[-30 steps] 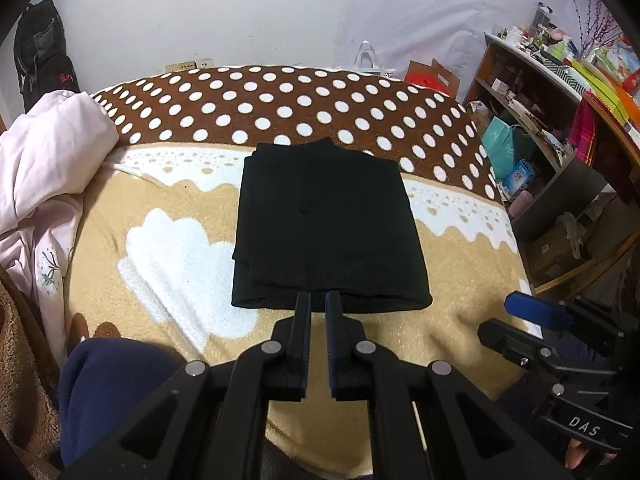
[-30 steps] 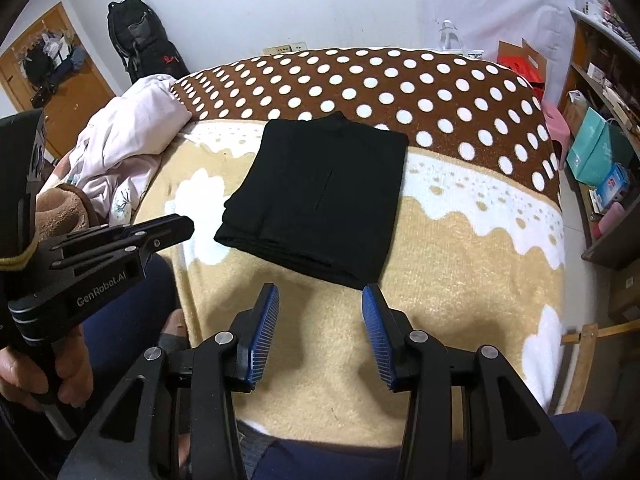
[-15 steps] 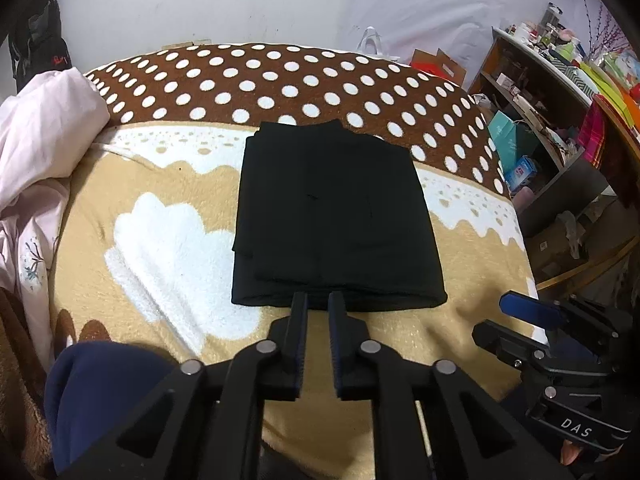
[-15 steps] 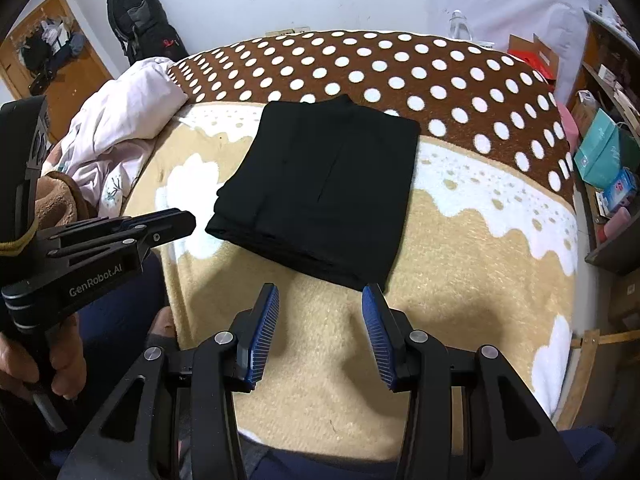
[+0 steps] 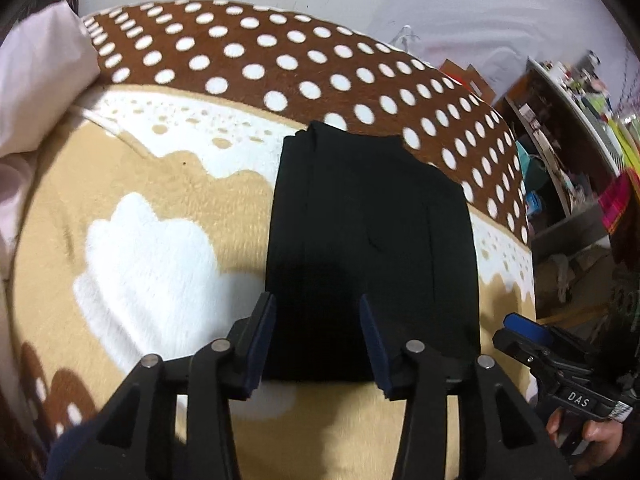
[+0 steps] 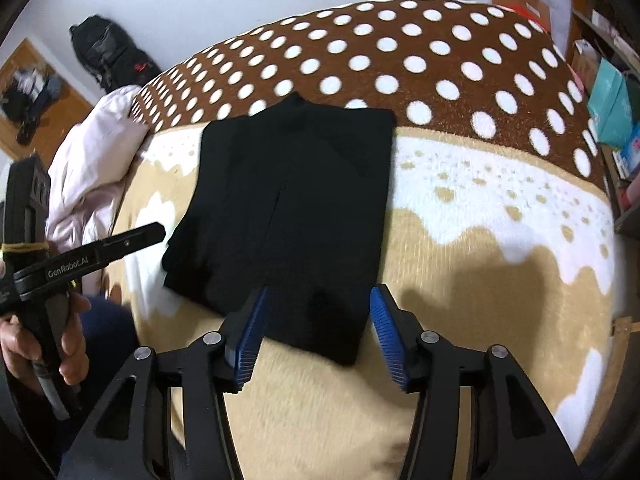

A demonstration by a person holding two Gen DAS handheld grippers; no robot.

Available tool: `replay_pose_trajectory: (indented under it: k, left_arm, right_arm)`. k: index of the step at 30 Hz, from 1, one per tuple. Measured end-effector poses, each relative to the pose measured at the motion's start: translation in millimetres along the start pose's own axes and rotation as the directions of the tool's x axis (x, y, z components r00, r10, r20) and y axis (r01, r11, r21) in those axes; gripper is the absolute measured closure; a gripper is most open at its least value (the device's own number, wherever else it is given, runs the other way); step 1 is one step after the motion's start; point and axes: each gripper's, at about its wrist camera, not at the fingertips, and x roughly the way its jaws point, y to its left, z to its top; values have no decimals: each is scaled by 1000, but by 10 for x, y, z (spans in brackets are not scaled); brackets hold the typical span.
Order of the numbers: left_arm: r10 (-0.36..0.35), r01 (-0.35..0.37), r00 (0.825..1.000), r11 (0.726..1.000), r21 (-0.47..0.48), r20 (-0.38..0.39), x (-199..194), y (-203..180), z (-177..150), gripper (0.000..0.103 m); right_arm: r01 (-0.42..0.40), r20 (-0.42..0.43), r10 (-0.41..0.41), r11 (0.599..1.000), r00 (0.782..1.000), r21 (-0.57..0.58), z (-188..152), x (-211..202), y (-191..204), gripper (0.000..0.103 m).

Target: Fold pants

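The black pants [image 5: 372, 240] lie folded into a flat rectangle on the bed blanket [image 5: 160, 208]. My left gripper [image 5: 316, 312] hovers over the near left part of the fold. Its jaws are opening wide, and the cloth below shows between them untouched. In the right wrist view the pants [image 6: 292, 200] run away from me, and my right gripper [image 6: 318, 304] hangs over their near right corner. Its jaws are opening too, with blue pads apart and not pressing the cloth. Each view catches the other gripper at its side: the left gripper [image 6: 120, 244] and the right gripper [image 5: 520, 328].
The blanket is tan and white near me and brown with white dots [image 6: 400, 52] farther off. A pink quilt [image 6: 96, 160] is heaped at the left edge. Cluttered shelves [image 5: 580, 128] stand to the right of the bed. A black backpack [image 6: 108, 56] leans on the far wall.
Both grippers came down and forward to the pants' near edge. The left jaws went from shut to wide open. The right jaws widened a little.
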Motion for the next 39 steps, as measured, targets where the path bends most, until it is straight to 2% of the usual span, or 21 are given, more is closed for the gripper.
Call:
replay_pose_trajectory:
  k: [2, 4, 7, 14, 20, 22, 23, 26, 29, 33, 39]
  left_arm:
    - [-16, 16, 1000, 1000, -5, -16, 116, 33, 85, 54]
    - [-2, 2, 1000, 1000, -2, -28, 235, 56, 154, 54]
    - [-9, 8, 999, 1000, -23, -49, 383, 116, 226, 54]
    - [-93, 84, 993, 989, -123, -70, 580, 279, 274, 43]
    - [-97, 93, 994, 993, -72, -50, 669, 170, 328, 38]
    - [-91, 88, 995, 994, -59, -44, 671, 140, 331, 44]
    - [-97, 95, 994, 994, -56, -44, 664, 133, 331, 51]
    - [-102, 100, 994, 994, -53, -34, 620, 126, 331, 63]
    - [-107, 106, 994, 993, -58, -16, 562, 126, 334, 72]
    - [-124, 124, 992, 990, -60, 7, 482, 111, 334, 79]
    - [-139, 141, 989, 990, -27, 47, 294, -1, 333, 82]
  right_arm:
    - [-28, -3, 28, 999, 1000, 28, 85, 89, -70, 50]
    - [-55, -12, 56, 997, 998, 56, 159, 185, -142, 50]
    - [-61, -25, 63, 995, 998, 75, 223, 303, -217, 50]
    - [-90, -44, 94, 992, 995, 84, 283, 516, -312, 50]
    - [-122, -43, 128, 985, 991, 121, 364, 606, -342, 49]
    - [-128, -46, 134, 984, 990, 125, 391, 610, -331, 53]
    - [-127, -44, 133, 984, 990, 122, 402, 602, -317, 64]
    - [-121, -32, 126, 986, 992, 118, 415, 555, -286, 84]
    - [-127, -20, 130, 986, 991, 106, 408, 489, -255, 86]
    - [-138, -12, 140, 985, 990, 104, 427, 429, -219, 86]
    - [-159, 11, 159, 986, 987, 43, 487, 216, -41, 87]
